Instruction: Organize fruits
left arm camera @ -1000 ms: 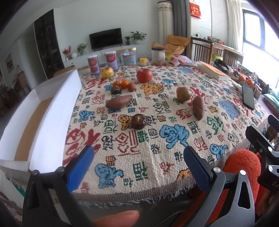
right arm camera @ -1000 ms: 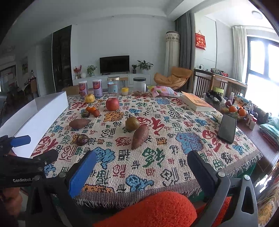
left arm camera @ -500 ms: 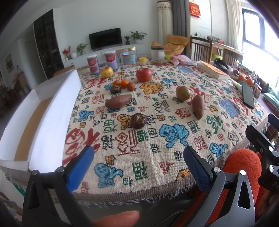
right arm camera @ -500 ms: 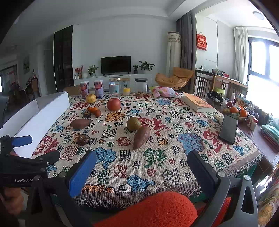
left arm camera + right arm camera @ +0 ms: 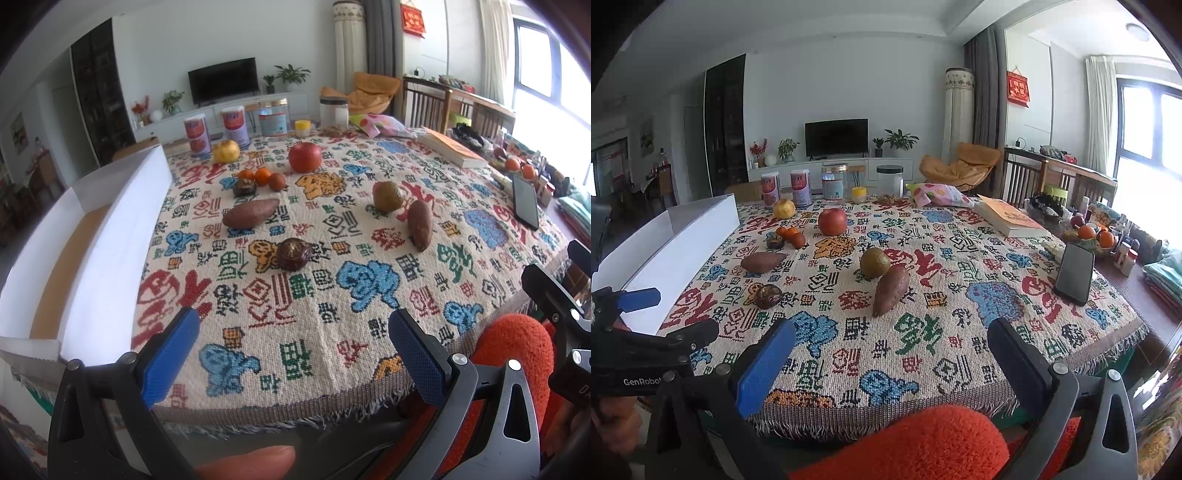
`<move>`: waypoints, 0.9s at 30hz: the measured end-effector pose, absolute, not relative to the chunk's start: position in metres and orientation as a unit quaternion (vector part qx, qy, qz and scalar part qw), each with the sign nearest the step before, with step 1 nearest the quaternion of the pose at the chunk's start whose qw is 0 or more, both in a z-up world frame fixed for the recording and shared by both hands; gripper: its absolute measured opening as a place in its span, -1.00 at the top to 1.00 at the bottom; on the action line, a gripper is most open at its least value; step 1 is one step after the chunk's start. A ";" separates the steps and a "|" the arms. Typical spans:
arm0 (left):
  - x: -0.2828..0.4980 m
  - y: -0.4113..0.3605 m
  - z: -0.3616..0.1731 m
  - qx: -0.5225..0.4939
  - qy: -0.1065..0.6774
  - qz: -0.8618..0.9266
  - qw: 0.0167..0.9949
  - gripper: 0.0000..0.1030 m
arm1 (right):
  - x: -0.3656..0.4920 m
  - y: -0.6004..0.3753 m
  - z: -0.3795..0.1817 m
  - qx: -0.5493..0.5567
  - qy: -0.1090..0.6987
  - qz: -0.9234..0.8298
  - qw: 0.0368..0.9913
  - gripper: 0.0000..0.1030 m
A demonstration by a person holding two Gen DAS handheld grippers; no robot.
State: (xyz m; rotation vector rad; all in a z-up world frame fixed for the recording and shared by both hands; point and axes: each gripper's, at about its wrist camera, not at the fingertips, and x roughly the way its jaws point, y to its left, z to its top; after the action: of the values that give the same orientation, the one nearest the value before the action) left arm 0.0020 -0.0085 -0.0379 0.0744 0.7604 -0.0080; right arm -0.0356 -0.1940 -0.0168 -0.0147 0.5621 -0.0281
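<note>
On the patterned tablecloth (image 5: 332,295) lie a red apple (image 5: 304,157), a yellow fruit (image 5: 226,151), small oranges (image 5: 262,176), two dark passion fruits (image 5: 293,254), a green-brown round fruit (image 5: 388,195) and two sweet potatoes (image 5: 251,217) (image 5: 420,225). My left gripper (image 5: 291,354) is open and empty at the table's near edge. My right gripper (image 5: 890,362) is open and empty, also at the near edge. The apple (image 5: 832,221) and a sweet potato (image 5: 891,285) show in the right wrist view.
A white open box (image 5: 85,236) stands along the table's left side. Cans and jars (image 5: 273,120) line the far edge. A book (image 5: 1010,218), a phone (image 5: 1075,272) and a fruit bowl (image 5: 1091,236) sit at the right.
Both grippers have hardly moved; the views shifted very slightly. Nothing was taken hold of.
</note>
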 end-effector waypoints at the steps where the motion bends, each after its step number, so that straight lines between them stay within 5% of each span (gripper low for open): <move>1: 0.002 -0.009 -0.038 0.036 0.371 -0.004 0.928 -0.99 | -0.036 -0.194 -0.017 -0.008 0.277 -0.014 0.961 -1.00; 27: 0.001 -0.009 -0.040 0.035 0.375 -0.004 0.926 -0.99 | -0.034 -0.193 -0.020 -0.009 0.282 -0.012 0.959 -1.00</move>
State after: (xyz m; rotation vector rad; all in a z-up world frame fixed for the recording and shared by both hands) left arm 0.0013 -0.0085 -0.0399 0.0711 0.7698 -0.0084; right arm -0.0344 -0.1926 -0.0199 -0.0173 0.5711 -0.0241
